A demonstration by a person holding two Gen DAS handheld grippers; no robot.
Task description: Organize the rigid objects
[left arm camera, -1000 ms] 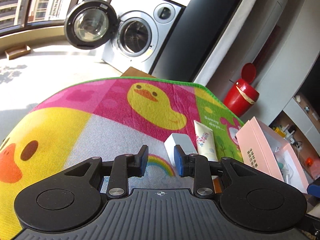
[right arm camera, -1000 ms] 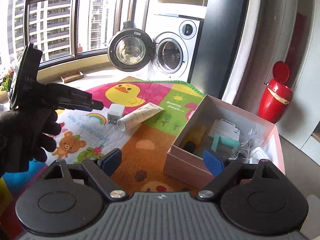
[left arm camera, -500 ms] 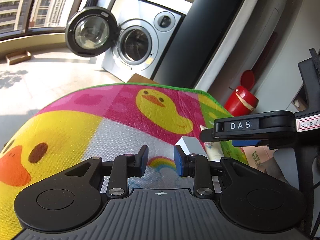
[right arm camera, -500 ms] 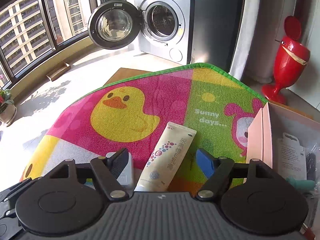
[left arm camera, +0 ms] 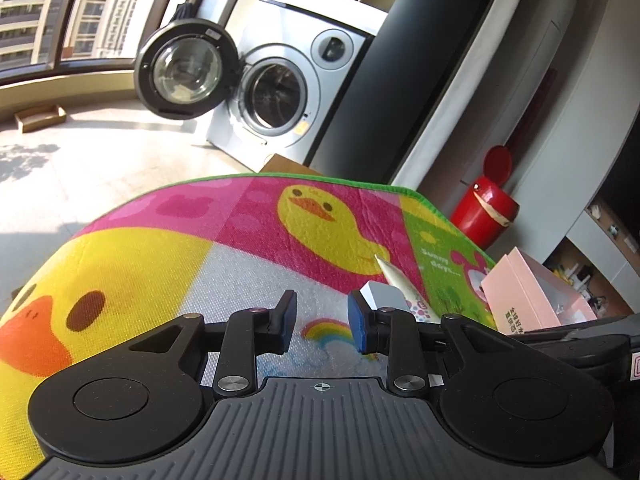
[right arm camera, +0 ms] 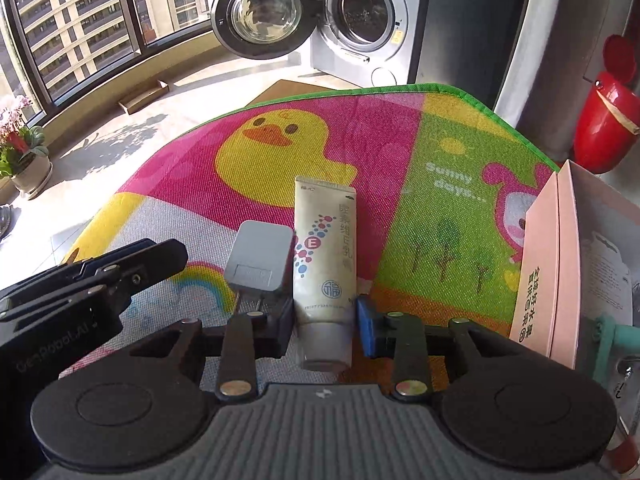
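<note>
A cream tube (right arm camera: 324, 248) lies on the cartoon play mat (right arm camera: 400, 140), cap end toward me. My right gripper (right arm camera: 325, 325) points down over it. Its jaws are closing, the tube's lower end is between them, and both pads touch its sides. A white plug adapter (right arm camera: 260, 260) lies against the tube's left side. My left gripper (left arm camera: 322, 304) hovers low over the mat, left of the adapter (left arm camera: 384, 296), jaws apart with only the mat's rainbow print between them. The open pink box (right arm camera: 548, 256) stands on the right with several items inside.
An open-doored washing machine (right arm camera: 360, 12) stands beyond the mat's far green edge. A red pedal bin (right arm camera: 604, 120) sits at the back right and a flower pot (right arm camera: 24, 160) at the left by the windows. The left gripper's body (right arm camera: 100, 280) fills the right wrist view's lower left.
My right gripper swung left from the pink box, came down over the cream tube, and its jaws narrowed from wide open onto it. The left gripper stayed put.
</note>
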